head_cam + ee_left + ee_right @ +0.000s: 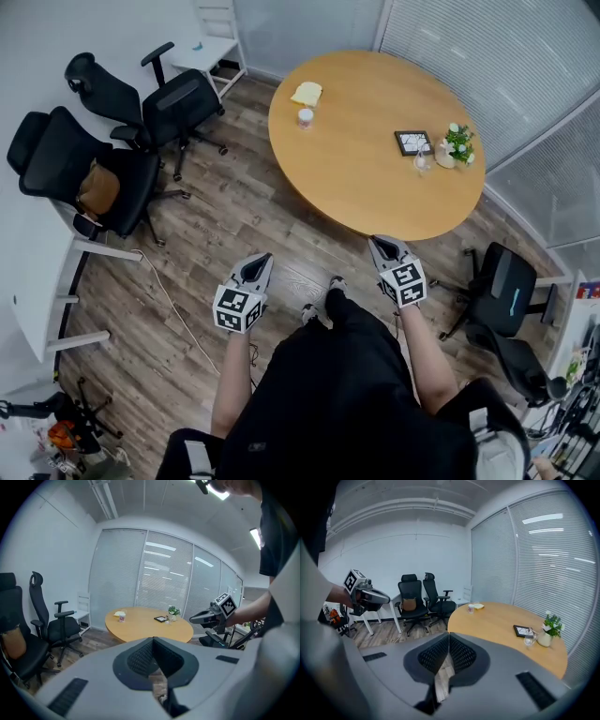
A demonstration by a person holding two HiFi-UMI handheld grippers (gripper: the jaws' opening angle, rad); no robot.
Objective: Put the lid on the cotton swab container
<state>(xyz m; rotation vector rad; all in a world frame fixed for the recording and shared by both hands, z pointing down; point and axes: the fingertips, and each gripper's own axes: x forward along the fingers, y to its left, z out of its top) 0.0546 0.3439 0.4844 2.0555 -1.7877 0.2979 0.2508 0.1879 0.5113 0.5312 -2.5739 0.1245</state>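
A small round container (306, 116) stands at the far left of the round wooden table (366, 187), with a flat yellow thing (307, 93) just behind it. I cannot make out a lid from here. Both grippers hang over the wooden floor, well short of the table. My left gripper (262, 258) is shut and holds nothing; its jaws meet in the left gripper view (153, 639). My right gripper (378, 242) is near the table's front edge, shut and holding nothing as well (449, 634). The container also shows in the gripper views (122, 617) (471, 608).
On the table's right side are a picture frame (412, 142), a glass (424, 161) and a small potted plant (457, 142). Black office chairs (94, 169) (178, 103) stand left of the table, another (506, 291) at the right. A white desk (37, 309) lines the left wall.
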